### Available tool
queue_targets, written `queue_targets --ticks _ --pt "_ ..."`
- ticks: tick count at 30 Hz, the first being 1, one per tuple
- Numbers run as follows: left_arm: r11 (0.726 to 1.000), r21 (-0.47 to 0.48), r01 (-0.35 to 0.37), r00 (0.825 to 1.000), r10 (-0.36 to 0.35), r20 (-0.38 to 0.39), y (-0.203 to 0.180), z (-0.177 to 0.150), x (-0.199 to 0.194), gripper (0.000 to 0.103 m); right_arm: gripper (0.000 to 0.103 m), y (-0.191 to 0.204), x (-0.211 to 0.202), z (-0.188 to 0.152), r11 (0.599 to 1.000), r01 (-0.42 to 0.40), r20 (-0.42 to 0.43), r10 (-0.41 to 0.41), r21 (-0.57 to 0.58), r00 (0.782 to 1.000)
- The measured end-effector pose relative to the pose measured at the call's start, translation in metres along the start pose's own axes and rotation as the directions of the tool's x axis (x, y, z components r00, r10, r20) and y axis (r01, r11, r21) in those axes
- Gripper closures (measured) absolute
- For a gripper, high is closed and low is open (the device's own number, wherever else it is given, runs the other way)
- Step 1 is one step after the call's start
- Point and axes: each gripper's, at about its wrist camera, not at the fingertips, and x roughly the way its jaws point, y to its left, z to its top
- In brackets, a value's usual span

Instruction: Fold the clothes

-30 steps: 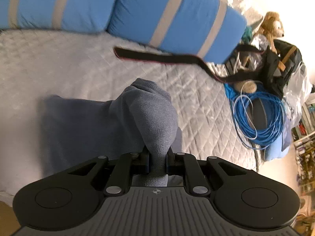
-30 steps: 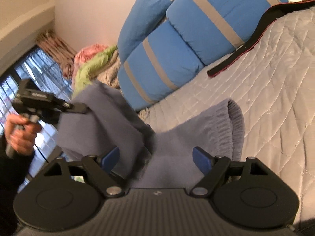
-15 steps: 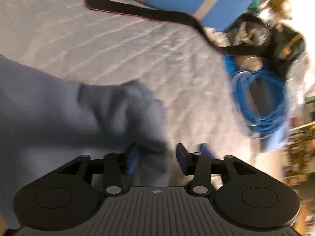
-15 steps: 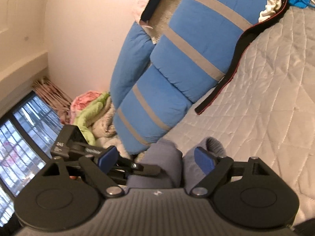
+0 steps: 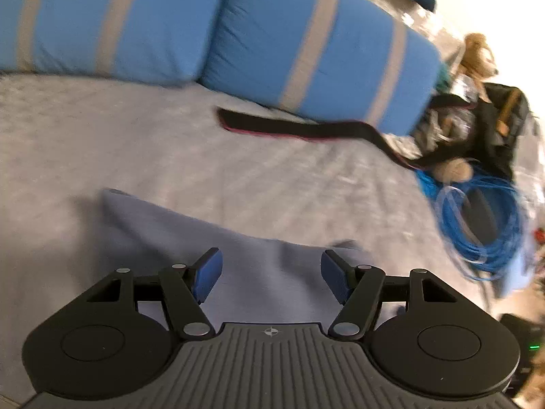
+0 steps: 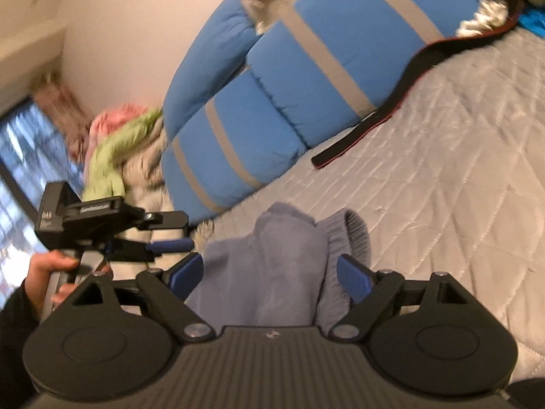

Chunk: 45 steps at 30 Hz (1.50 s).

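Note:
A grey-blue sweatshirt [image 5: 218,248] lies folded on the grey quilted bed [image 5: 170,150]. My left gripper [image 5: 270,274] is open just above it, holding nothing. In the right wrist view the same garment [image 6: 269,266] lies bunched with its ribbed hem [image 6: 354,238] at the right. My right gripper [image 6: 269,277] is open with the cloth between its jaws, not pinched. The left gripper [image 6: 170,235] shows at the left, held by a hand [image 6: 51,269].
Blue pillows with grey stripes [image 5: 306,44] line the far side of the bed. A black strap [image 5: 299,129] lies before them. A blue cable coil [image 5: 477,225], a black bag [image 5: 500,126] and a plush toy [image 5: 477,54] sit right. Piled laundry [image 6: 115,150] sits left.
My left gripper let go of the grey-blue garment and opened wide; the garment dropped flat on the bed. My right gripper stayed open over the cloth. Both views shifted.

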Motion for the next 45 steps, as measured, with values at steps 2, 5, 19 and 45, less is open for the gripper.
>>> queue_targets --ticks 2,5,19,45 --pt "1.0 -0.009 -0.008 1.0 0.009 0.02 0.014 -0.007 -0.002 0.04 0.012 0.004 0.008 0.0 1.0 0.01 -0.024 -0.01 -0.019 1.0" --pt "1.0 -0.026 0.016 0.999 -0.015 0.039 0.034 -0.02 -0.004 0.04 0.014 0.01 0.019 -0.001 0.999 0.023 -0.06 -0.026 -0.048 0.998" --pt "0.971 0.239 0.018 1.0 -0.022 0.011 0.004 -0.044 0.003 0.04 0.073 -0.005 0.06 0.012 0.996 0.09 -0.101 -0.089 0.015 0.991" --pt "0.833 0.452 0.32 0.941 -0.335 -0.049 -0.047 -0.021 0.022 0.042 0.078 0.099 0.04 -0.084 0.433 0.262 0.228 -0.13 -0.862 0.965"
